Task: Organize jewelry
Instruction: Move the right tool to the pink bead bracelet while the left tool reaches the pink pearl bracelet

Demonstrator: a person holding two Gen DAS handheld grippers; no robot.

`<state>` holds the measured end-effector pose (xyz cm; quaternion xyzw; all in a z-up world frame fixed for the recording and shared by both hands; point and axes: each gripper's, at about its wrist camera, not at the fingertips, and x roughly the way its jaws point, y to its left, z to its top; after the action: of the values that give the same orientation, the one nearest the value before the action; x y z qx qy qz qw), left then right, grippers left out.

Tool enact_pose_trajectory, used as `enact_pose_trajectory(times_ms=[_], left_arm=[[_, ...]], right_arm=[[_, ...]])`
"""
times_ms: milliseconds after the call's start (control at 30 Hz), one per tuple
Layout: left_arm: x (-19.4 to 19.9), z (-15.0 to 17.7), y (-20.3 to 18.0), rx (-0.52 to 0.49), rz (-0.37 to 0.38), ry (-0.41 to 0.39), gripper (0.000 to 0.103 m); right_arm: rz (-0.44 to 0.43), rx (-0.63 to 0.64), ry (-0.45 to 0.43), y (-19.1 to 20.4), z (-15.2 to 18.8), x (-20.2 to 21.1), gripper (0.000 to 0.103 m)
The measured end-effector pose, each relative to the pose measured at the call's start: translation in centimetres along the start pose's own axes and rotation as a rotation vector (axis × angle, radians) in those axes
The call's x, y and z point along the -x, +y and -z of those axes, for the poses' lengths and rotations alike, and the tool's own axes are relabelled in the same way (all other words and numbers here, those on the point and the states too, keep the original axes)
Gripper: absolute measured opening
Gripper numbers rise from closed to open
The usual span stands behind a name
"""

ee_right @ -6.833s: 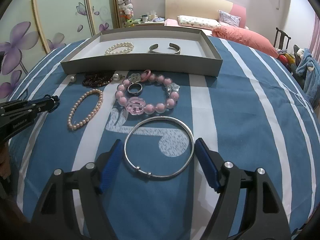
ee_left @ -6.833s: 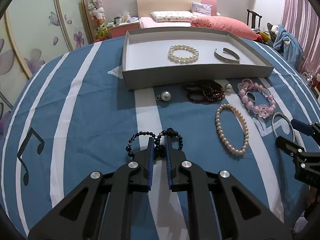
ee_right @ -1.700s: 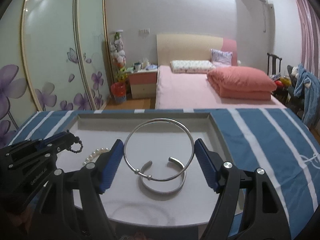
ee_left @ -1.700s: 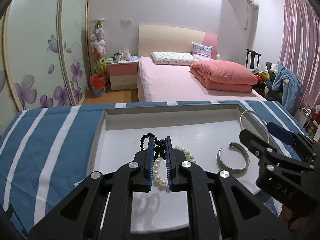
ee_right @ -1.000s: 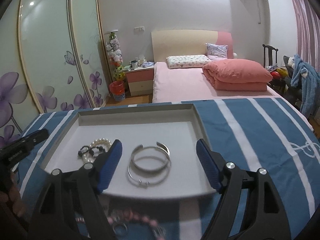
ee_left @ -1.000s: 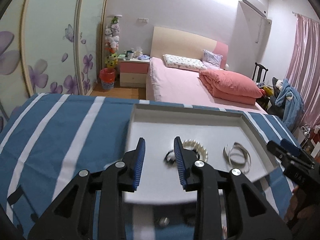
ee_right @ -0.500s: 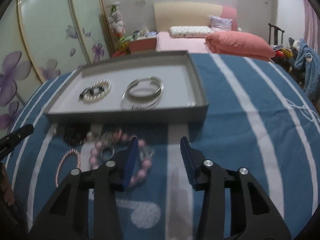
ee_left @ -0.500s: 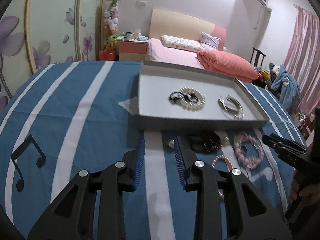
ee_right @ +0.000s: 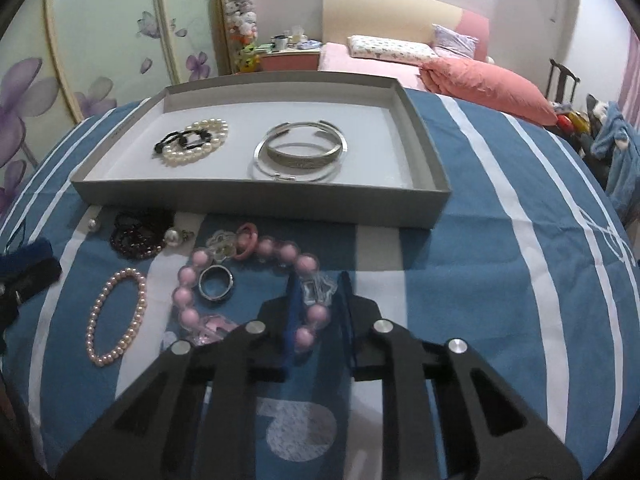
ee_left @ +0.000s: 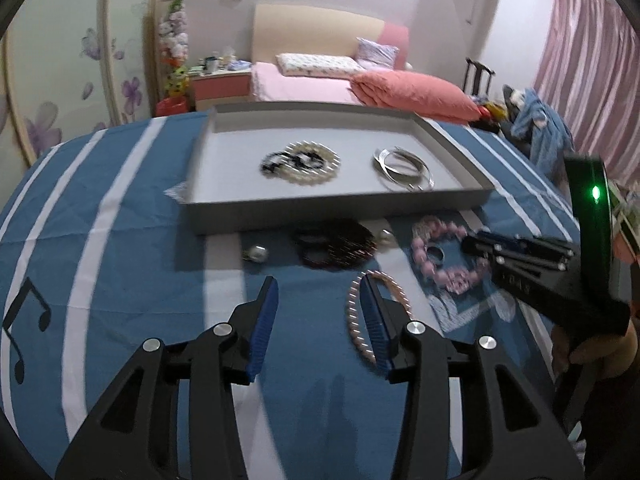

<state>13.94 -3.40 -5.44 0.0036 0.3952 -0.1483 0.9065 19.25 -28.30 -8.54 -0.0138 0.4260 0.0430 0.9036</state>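
A grey tray holds a white pearl bracelet under a black bead bracelet, plus a silver cuff lying over a thin silver bangle. In front of it on the cloth lie a dark red bead bracelet, a pink bead bracelet, a metal ring, a pink pearl bracelet and two loose pearls. My left gripper is open and empty, its right finger next to the pink pearl bracelet. My right gripper is open, its fingers either side of the pink bead bracelet's right part.
The table wears a blue cloth with white stripes. A loose pearl pendant lies left of the dark red beads. A bed and wardrobe stand behind the table.
Both grippers let go of the black bead bracelet and the silver bangle into the tray, then pulled back and lowered over the loose jewelry. The right gripper's fingers have narrowed.
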Motion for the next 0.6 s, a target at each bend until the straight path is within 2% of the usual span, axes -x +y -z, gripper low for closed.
enact_pose_trajectory(times_ms=[200,300,333,400,467,600], left_arm=[[-1.8,0.4,-2.6,-0.1,-0.008,0.051,0.041],[-3.0,0.7,-3.2,-0.133,-0.028,0.087,0.031],[-3.2,0.8,-3.3,-0.14,-0.035,0.097,0.024],[-3.4,1.0,-3.2,-0.163,-0.074,0.09,0.02],[-3.2,0.9,-2.6,-0.149,-0.091,0.091,0.016],[-2.9,0.7,0.1,-0.095,-0.15,0.088,0.016]], right_arm=[[0.015,-0.039,-0.003,-1.3,0.2,0.1,0.019],[0.018,-0.035,-0.003,-1.5,0.3,0.1,0.019],[0.016,-0.037,-0.003,-1.5,0.3,0.1,0.019],[0.012,-0.04,-0.003,-1.6,0.3,0.1,0.019],[0.01,-0.042,-0.003,-1.7,0.3,0.1,0.019],[0.01,-0.043,-0.003,-1.7,0.3,0.1,0.019]])
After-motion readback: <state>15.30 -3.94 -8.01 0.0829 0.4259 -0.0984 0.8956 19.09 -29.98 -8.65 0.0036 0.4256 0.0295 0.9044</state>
